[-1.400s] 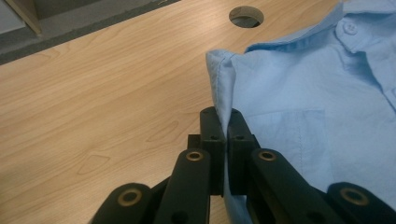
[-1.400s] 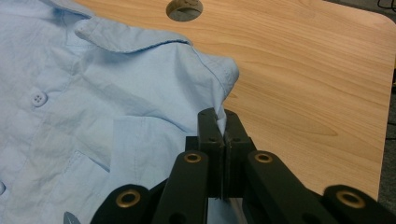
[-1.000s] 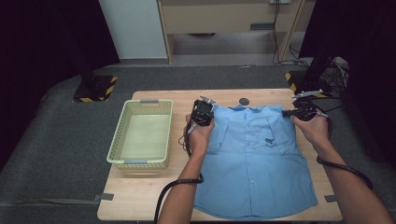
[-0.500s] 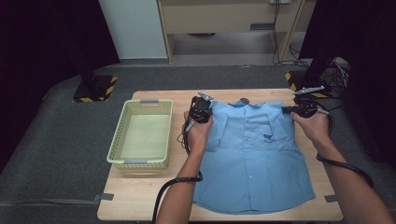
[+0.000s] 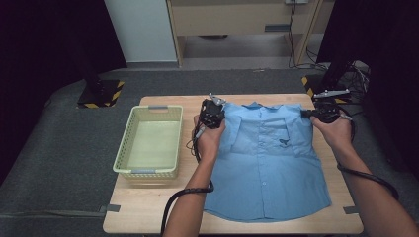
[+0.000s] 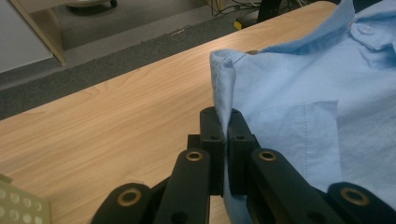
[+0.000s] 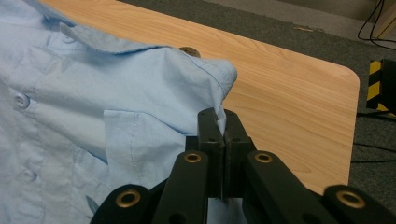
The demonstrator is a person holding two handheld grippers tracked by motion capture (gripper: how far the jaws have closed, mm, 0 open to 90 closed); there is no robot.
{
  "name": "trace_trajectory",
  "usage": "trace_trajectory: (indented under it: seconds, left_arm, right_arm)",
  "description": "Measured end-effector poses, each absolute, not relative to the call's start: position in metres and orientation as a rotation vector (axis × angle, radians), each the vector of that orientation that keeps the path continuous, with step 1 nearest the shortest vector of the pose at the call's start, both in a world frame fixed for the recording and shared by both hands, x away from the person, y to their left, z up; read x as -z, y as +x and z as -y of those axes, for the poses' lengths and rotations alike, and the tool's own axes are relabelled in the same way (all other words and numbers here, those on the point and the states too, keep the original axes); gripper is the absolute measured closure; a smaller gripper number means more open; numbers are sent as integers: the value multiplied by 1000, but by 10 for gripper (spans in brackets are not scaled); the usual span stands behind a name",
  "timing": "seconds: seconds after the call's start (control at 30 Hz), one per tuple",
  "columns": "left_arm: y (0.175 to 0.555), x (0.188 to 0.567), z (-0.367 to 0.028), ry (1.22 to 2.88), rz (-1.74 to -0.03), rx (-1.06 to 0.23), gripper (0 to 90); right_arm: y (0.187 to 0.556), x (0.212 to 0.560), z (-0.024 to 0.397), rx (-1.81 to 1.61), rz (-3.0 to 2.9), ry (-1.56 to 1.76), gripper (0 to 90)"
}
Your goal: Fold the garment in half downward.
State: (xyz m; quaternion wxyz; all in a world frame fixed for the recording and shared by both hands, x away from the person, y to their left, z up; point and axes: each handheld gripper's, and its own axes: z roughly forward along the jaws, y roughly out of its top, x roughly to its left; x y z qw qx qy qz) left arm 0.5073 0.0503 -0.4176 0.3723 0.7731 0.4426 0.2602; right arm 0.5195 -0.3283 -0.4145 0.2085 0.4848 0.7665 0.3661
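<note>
- A light-blue short-sleeved shirt (image 5: 269, 163) lies front up on the wooden table (image 5: 148, 207), collar at the far edge.
- The left gripper (image 5: 211, 114) has its jaws pinched on the shirt's left shoulder fold.
- The right gripper (image 5: 323, 112) clamps the right shoulder fold.
- A pale green basket (image 5: 129, 159) stands left of the shirt.

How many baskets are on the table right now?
1. The basket sits on the table's left side, apart from the blue shirt. Nothing suggests another is hidden.
</note>
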Motion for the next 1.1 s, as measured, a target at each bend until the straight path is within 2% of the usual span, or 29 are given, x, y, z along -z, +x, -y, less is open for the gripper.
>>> trace_trajectory:
  seconds: [0.67,1.1]
  left_arm:
    - [503,418,-53,1955,-1114,-667,889]
    - [478,428,-53,1981,-1063,-717,890]
  right_arm:
    - [515,414,325,-1028,-2134,1331,894]
    - [489,428,327,-1082,-2135,1310,895]
